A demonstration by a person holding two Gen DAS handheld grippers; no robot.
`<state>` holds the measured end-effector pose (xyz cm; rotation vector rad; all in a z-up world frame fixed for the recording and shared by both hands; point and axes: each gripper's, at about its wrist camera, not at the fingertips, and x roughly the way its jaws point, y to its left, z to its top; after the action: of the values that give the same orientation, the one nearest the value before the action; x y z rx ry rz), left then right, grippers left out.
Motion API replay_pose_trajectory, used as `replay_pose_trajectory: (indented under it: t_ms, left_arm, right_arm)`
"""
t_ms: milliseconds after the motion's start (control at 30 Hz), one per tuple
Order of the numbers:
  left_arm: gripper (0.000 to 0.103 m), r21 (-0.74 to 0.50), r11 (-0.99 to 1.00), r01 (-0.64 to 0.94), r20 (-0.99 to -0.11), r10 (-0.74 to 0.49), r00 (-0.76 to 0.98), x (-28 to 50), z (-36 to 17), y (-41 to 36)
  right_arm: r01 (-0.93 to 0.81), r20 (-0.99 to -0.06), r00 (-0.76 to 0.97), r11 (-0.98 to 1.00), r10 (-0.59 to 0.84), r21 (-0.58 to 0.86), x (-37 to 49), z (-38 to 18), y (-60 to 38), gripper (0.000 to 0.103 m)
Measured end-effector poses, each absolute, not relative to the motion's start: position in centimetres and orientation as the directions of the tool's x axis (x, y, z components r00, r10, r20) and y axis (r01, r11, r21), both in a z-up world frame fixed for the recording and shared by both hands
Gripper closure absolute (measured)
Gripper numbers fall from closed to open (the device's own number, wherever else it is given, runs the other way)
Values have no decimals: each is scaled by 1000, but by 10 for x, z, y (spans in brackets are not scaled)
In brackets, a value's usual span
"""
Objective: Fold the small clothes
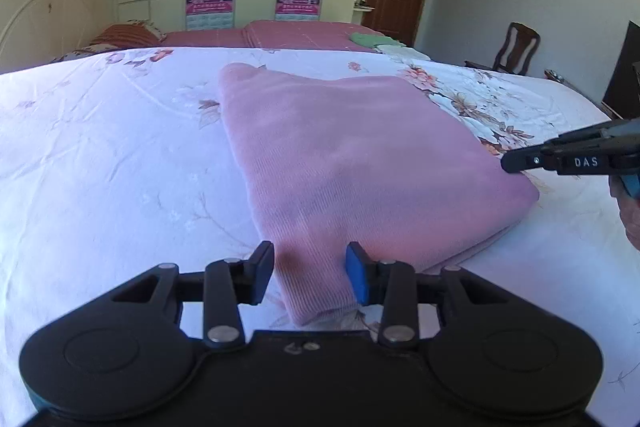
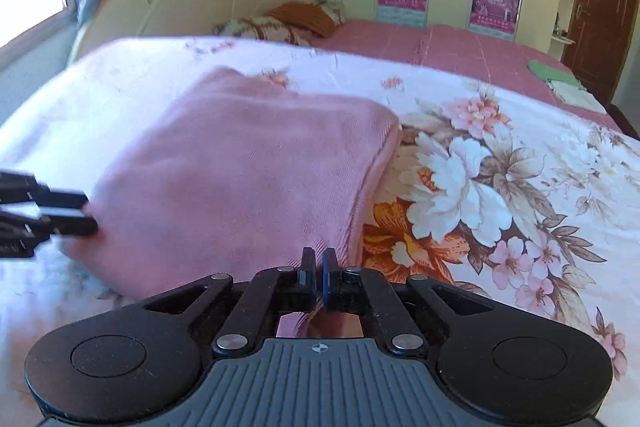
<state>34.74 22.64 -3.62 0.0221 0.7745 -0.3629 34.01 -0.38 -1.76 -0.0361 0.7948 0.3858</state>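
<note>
A pink knitted garment lies folded flat on the floral bed sheet. My left gripper is open and hovers over the garment's near corner; cloth shows in the gap, but the pads do not press on it. From the right, my right gripper comes in shut, with its tip at the garment's right corner. In the right wrist view the right gripper has its pads nearly together over the garment's near edge, with nothing seen clamped. The left gripper appears blurred at the garment's left edge.
Beyond the floral sheet lies a pink-checked bedspread with a green cloth and a white one on it. Pillows lie by the cream headboard. A wooden chair stands right of the bed, and a hand shows at the right edge.
</note>
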Motion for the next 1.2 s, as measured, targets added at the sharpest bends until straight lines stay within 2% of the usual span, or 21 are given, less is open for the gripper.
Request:
replay_pose_trajectory:
  t_ms: [167,500,867,900,933,1000,1067,1133,1167,1200]
  left_arm:
    - [64,-139,959,248,-711,-271,649,346,-51,229]
    - [62,-116,978,171,-724,-201,660,340,-47,219]
    - [65,-61,993,104,-748,-114,653,308,-41,202]
    - [61,-63,993,101,-741,-114,661,297,-36,199]
    - [48,-66,993,99,-725,-116,678,283,-28,197]
    - [33,-65,995,76,-672,-100,733,252,-10,191]
    - [30,-80,994,68,-634,-103,766,222,5,187]
    - [27,-84,995,58,-621,-98,778,195,18,182]
    - [25,-80,995,55,-611,-92,786,181,26,178]
    - [24,-77,995,62,-601,-96,793,167,33,175]
  right_arm:
    - [-348,-763,571,931,302,109,332,-46,-1,103]
    - [-337,-731,603,933,319,130,323,-51,-9,103]
    - [-323,-753,598,942,275,88,316,-46,-2,103]
    - [-324,-762,588,942,272,86,312,-44,-3,103]
    - [-322,-775,573,942,269,89,307,-40,-4,103]
    - [-312,-768,573,943,285,117,288,-25,-11,103]
    - [-300,-745,589,941,312,157,260,-10,-22,100]
    - [-256,-713,629,949,308,185,230,6,-34,40]
    - [-234,-667,679,951,308,202,210,14,-41,1]
    - [-230,-629,711,950,313,213,193,22,-48,0]
